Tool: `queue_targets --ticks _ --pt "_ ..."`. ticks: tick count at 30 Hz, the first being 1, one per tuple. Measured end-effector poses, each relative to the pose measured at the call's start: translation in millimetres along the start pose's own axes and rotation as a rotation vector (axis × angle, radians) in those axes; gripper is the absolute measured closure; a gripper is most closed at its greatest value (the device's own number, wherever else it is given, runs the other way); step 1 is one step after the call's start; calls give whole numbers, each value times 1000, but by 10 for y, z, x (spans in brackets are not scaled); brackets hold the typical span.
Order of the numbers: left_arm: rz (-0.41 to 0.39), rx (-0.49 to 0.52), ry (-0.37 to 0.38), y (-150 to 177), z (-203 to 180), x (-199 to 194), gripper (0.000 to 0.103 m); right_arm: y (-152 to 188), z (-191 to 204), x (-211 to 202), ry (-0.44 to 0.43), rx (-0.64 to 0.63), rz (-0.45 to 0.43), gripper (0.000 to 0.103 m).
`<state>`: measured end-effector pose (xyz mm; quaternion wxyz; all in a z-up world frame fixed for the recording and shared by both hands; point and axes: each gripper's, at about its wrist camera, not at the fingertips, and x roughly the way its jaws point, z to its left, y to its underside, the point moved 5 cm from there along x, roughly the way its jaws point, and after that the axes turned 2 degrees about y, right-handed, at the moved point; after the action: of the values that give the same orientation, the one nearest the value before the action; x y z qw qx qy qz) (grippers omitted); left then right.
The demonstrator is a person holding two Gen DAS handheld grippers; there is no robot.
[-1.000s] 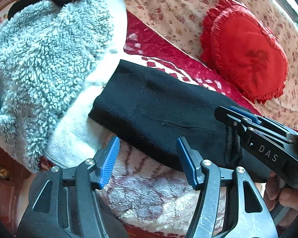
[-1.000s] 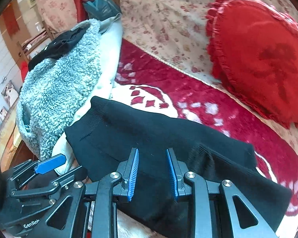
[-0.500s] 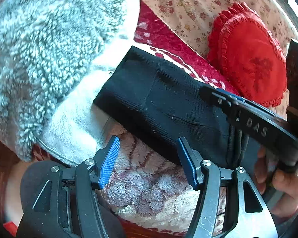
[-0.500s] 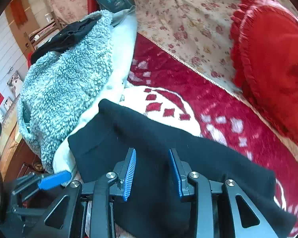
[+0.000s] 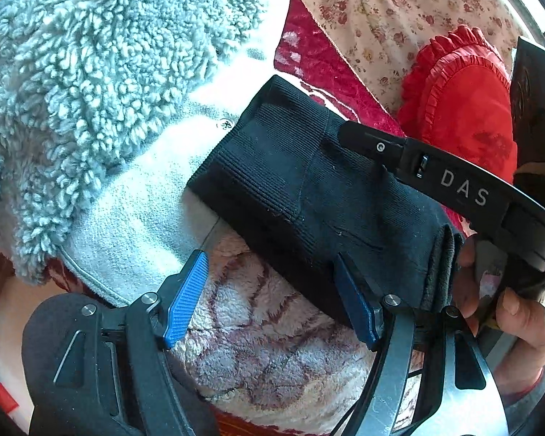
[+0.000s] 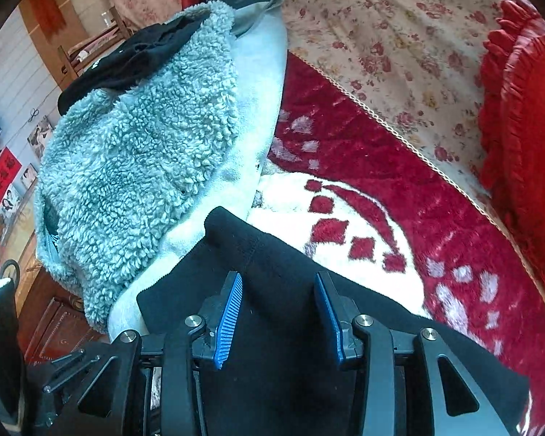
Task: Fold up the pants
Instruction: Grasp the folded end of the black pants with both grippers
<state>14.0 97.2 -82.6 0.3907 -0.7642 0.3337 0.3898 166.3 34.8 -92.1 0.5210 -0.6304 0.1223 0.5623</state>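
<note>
My pants [image 5: 309, 196], black and folded into a long band, lie on the red and white blanket [image 6: 345, 167]. Their long axis runs from the ribbed end beside the fleece jacket [image 5: 101, 83] toward the red cushion [image 5: 465, 109]. My left gripper [image 5: 272, 298] hangs wide apart at their near edge. My right gripper [image 6: 279, 309] hovers over them, spread, holding nothing.

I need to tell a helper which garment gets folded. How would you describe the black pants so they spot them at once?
Start at the red and white plush blanket on the bed. On its near edge, beside the fluffy grey-blue fleece, lie the black pants, already doubled over. They are the only flat, ribbed knit; the other black garment sits crumpled on top of the fleece.
</note>
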Motion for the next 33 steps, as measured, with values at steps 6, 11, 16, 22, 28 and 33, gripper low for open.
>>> queue_targets --ticks 6,11,16,22,28,33 --pt "11 2 -7 -43 -32 84 32 2 -35 68 -6 16 7 62" --pt "18 -12 7 -73 -22 138 30 -52 -20 127 -9 -2 1 60" --pt "27 -19 35 -124 -33 206 29 -117 22 233 -32 -23 25 56" --pt "29 -62 103 -188 1 245 20 -178 50 403 -60 -25 40 55" --pt "-31 -112 163 -266 61 235 20 -187 -42 540 -129 43 25 65" --pt "-94 -73 172 -323 14 177 81 -203 -96 460 -187 99 2 84"
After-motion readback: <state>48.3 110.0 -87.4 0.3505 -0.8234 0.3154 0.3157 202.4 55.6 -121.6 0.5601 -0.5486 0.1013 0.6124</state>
